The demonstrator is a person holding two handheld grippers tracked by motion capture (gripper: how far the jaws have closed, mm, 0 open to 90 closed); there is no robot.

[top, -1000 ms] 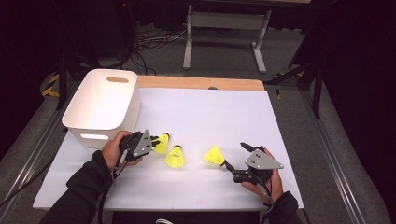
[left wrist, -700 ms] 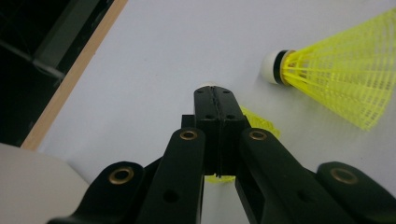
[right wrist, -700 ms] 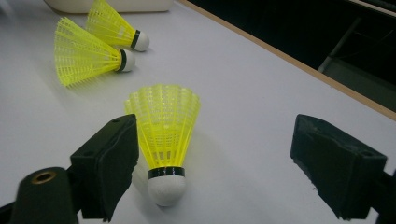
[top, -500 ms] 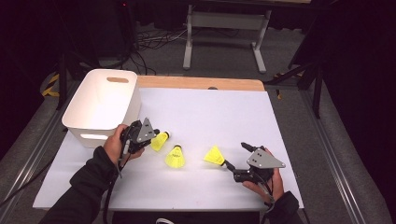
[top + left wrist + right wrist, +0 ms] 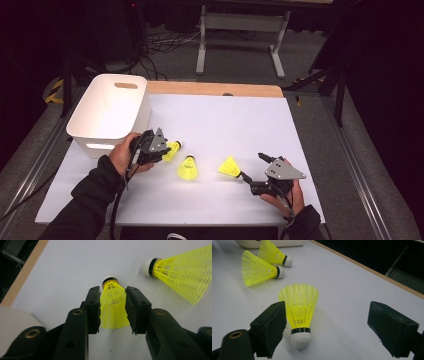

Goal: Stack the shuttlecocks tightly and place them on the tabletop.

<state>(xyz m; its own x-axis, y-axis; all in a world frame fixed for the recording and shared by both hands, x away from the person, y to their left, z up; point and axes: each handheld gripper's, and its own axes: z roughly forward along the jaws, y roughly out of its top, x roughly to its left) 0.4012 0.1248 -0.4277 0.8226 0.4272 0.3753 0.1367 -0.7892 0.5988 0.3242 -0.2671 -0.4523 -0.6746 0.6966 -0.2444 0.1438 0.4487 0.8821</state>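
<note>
Three yellow shuttlecocks lie on the white table (image 5: 225,120). The left one (image 5: 172,148) (image 5: 113,307) lies with its skirt between the jaws of my left gripper (image 5: 166,148) (image 5: 112,302), cork pointing away. These jaws have just been opening, and the pads now stand at the skirt's sides without squeezing it. The middle shuttlecock (image 5: 187,169) (image 5: 182,272) lies free. The right one (image 5: 230,166) (image 5: 299,312) lies with its cork toward my right gripper (image 5: 252,166) (image 5: 332,325), which is wide open; its skirt is next to the left pad.
A white plastic bin (image 5: 107,140) stands at the table's left, just behind my left hand; its corner (image 5: 12,327) is beside the left jaw. A wooden edge (image 5: 215,89) runs along the table's far side. Beyond it are a metal stand and cables on the floor.
My left gripper has shifted slightly away from me and its jaws have spread around the left shuttlecock. The right gripper and the other two shuttlecocks have stayed put.
</note>
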